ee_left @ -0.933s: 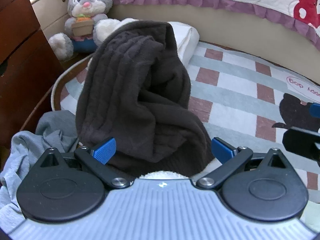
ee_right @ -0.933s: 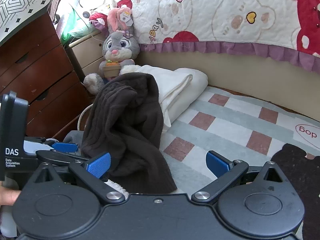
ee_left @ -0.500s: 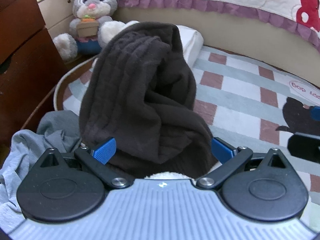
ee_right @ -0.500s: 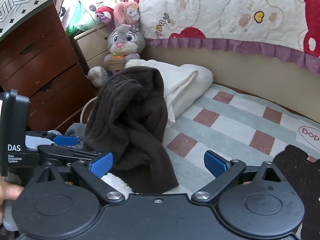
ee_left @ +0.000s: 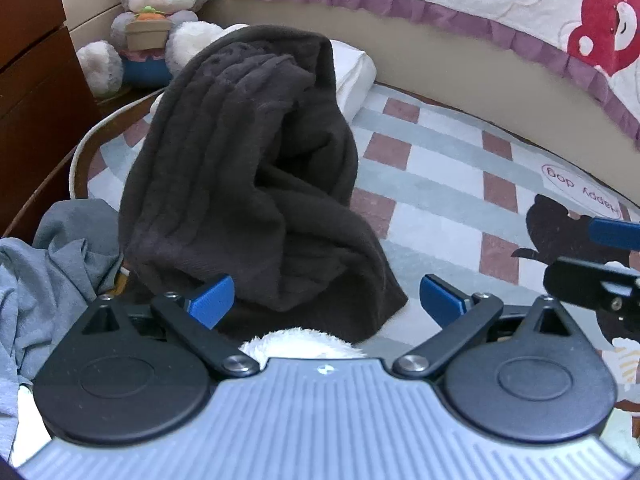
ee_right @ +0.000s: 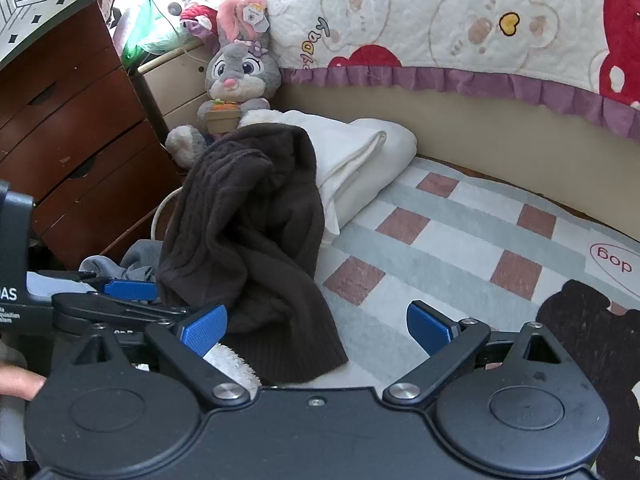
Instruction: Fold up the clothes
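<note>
A dark brown knit garment (ee_left: pixel 248 184) lies heaped on the checked rug (ee_left: pixel 440 184), its top leaning on folded white cloth (ee_left: pixel 352 72). My left gripper (ee_left: pixel 326 300) is open just in front of the heap's near hem, nothing between its blue pads. In the right wrist view the same brown garment (ee_right: pixel 248 232) sits left of centre. My right gripper (ee_right: pixel 316 326) is also open, close to the hem, empty. A fluffy white piece (ee_right: pixel 234 364) pokes out under the brown hem. The left gripper's fingers (ee_right: pixel 128 290) show at the left edge of that view.
Crumpled grey clothes (ee_left: pixel 48 276) lie to the left of the heap. A plush grey rabbit (ee_right: pixel 236 92) sits at the back by a wooden dresser (ee_right: pixel 68 144). A quilted bed edge with a purple frill (ee_right: pixel 480 84) bounds the rug behind. A person's finger (ee_right: pixel 22 384) shows at lower left.
Both grippers have shifted slightly, so the brown heap sits a bit farther left and lower in view. The garment itself has not moved and both grippers remain open.
</note>
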